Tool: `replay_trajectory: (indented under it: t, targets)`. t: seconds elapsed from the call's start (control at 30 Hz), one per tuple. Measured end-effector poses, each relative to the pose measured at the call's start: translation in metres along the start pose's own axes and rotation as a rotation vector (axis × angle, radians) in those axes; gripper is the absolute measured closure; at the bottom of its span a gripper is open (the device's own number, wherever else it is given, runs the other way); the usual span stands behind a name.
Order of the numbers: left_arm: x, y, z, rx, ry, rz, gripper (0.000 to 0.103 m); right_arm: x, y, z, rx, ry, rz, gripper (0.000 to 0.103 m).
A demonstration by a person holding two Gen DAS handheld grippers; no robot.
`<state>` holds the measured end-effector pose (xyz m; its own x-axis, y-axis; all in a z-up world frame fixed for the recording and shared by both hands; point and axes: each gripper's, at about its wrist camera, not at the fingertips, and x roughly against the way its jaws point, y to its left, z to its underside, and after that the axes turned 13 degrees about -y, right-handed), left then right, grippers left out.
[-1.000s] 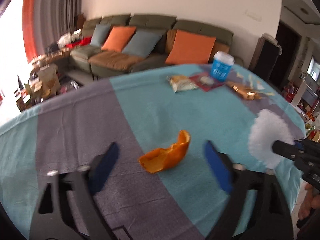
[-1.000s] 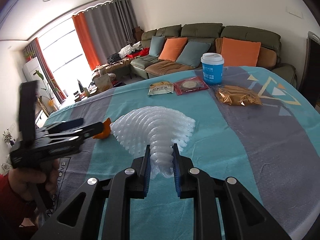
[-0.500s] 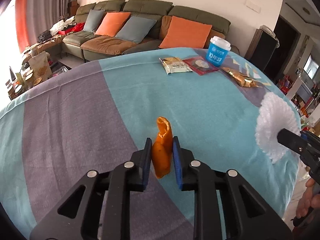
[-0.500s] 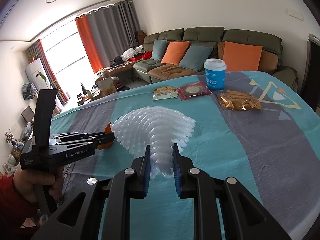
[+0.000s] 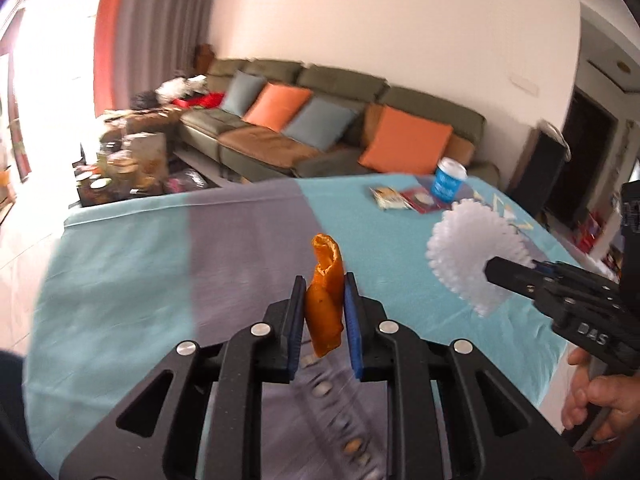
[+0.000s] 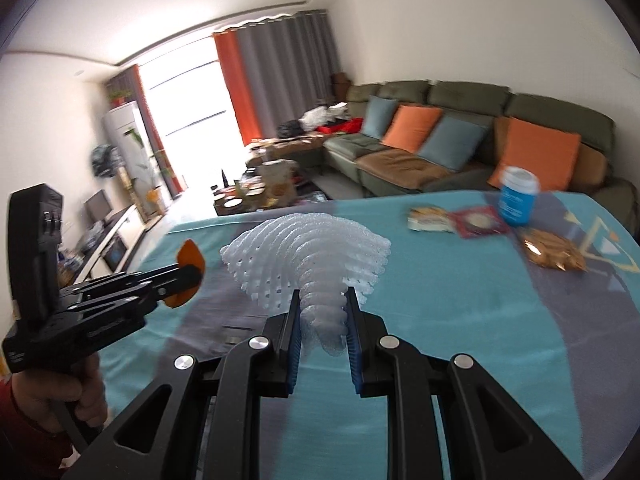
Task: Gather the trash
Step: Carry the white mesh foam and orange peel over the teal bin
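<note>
My left gripper is shut on an orange peel and holds it lifted above the teal and grey tablecloth. My right gripper is shut on a white foam fruit net, also held above the table. In the left wrist view the foam net and right gripper show at the right. In the right wrist view the left gripper with the peel shows at the left.
At the table's far end lie a blue paper cup, a snack packet, a red wrapper and a gold wrapper. A green sofa with orange and blue cushions stands behind the table. A cluttered coffee table is at the left.
My left gripper closed on the orange peel and lifted it off the cloth. Both grippers rose and both views swung left. The right gripper kept its hold on the foam net.
</note>
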<state>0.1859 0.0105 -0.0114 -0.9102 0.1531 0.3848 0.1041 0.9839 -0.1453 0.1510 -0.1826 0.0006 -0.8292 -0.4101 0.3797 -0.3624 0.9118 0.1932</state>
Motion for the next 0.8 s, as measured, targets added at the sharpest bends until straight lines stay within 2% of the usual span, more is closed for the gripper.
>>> replay_trajectory:
  t: [0.37, 0.8]
  targets:
    - [0.136, 0.077, 0.009, 0.061, -0.113, -0.199, 0.084, -0.015, 0.098, -0.014, 0.120, -0.011, -0.176, 0.085]
    - [0.244, 0.140, 0.026, 0.118, -0.186, -0.385, 0.084, -0.032, 0.207, -0.015, 0.249, 0.012, -0.358, 0.084]
